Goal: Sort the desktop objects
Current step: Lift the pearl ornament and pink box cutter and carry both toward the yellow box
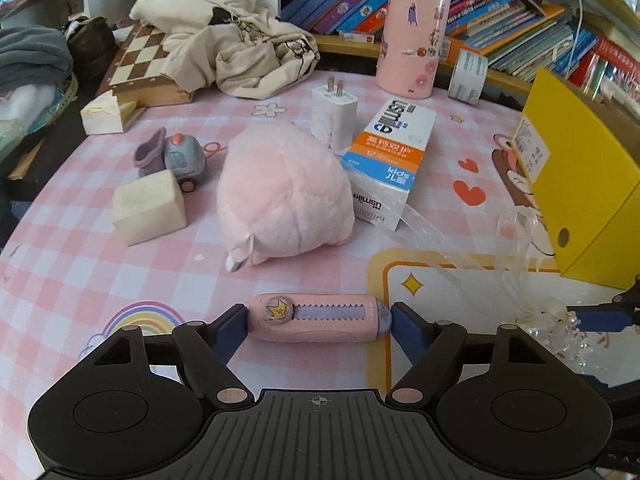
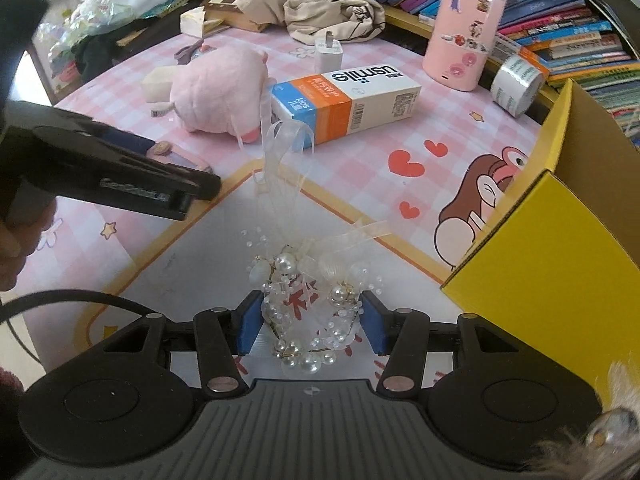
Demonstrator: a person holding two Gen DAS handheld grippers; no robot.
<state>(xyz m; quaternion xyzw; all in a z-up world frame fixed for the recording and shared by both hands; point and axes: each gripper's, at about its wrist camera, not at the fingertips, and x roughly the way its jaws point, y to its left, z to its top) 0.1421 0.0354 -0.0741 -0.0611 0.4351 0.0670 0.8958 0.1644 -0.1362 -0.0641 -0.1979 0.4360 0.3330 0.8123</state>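
In the left wrist view the left gripper [image 1: 318,320] clamps a pink utility knife [image 1: 318,317] end to end above the checked mat [image 1: 72,264], while in the right wrist view the right gripper [image 2: 311,322] pinches a pearl ornament [image 2: 308,312] beside the yellow box [image 2: 560,264].

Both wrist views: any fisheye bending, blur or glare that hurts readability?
Left wrist view: strong barrel bending, the bookshelf of colourful books curves at the edge; the pink box cutter in the left gripper is sharp. Right wrist view: same bending; the pearl and ribbon ornament is crisp, the furry thing at the corner is blurred. No harsh glare.
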